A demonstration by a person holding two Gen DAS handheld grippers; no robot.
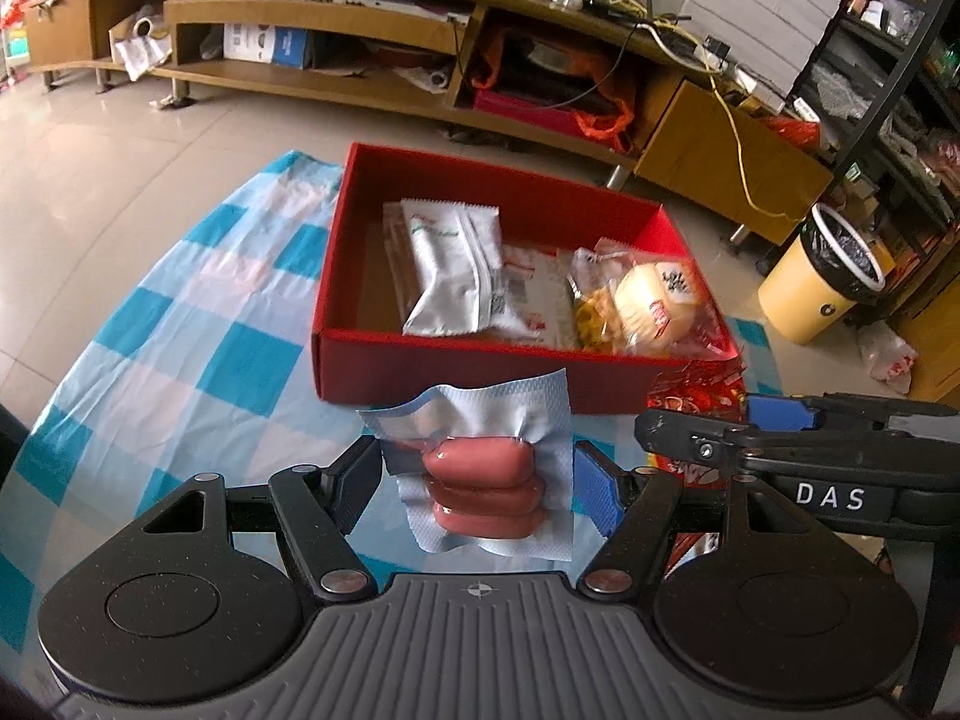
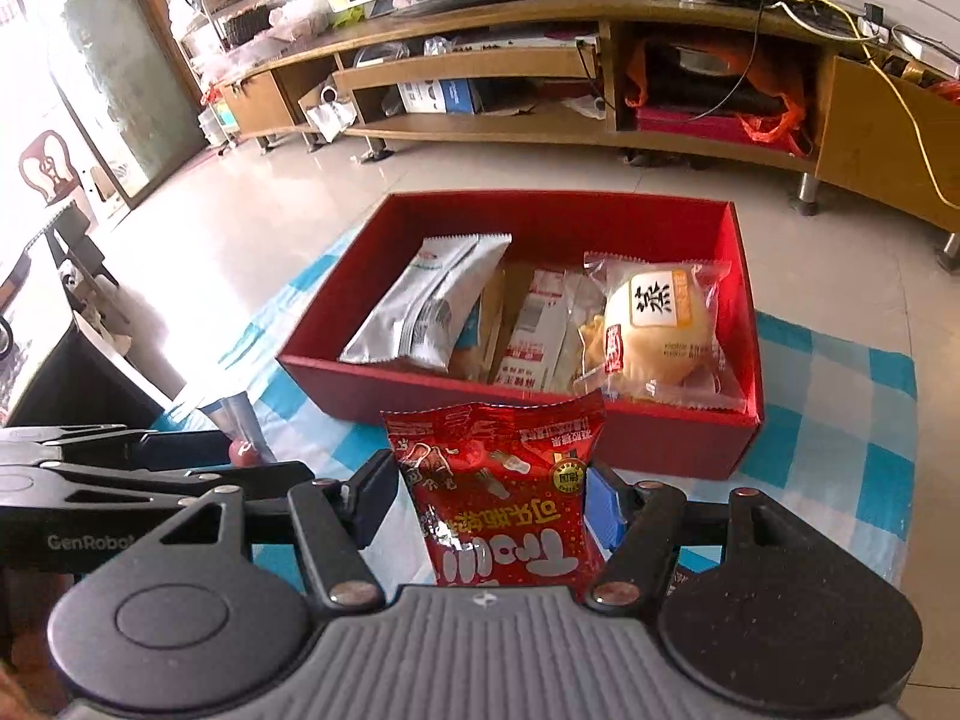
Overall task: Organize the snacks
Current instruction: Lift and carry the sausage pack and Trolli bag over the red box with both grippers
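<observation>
The left gripper (image 1: 477,477) clamps a clear pack of three sausages (image 1: 485,495) just before the near wall of a red box (image 1: 444,369); the right gripper (image 2: 489,510) grips a red snack bag (image 2: 510,498) beside it. Inside the box lie a silver pouch (image 2: 429,306) and a wrapped bun (image 2: 657,324), on a blue-checked cloth (image 1: 150,324).

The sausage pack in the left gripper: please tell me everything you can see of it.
The sausage pack is a clear vacuum pouch with a pale blue backing and a wide, wrinkled sealed border. It holds three pink sausages stacked crosswise. The left gripper clamps it at both side edges, above the checked cloth, in front of the red box, not touching it.
</observation>
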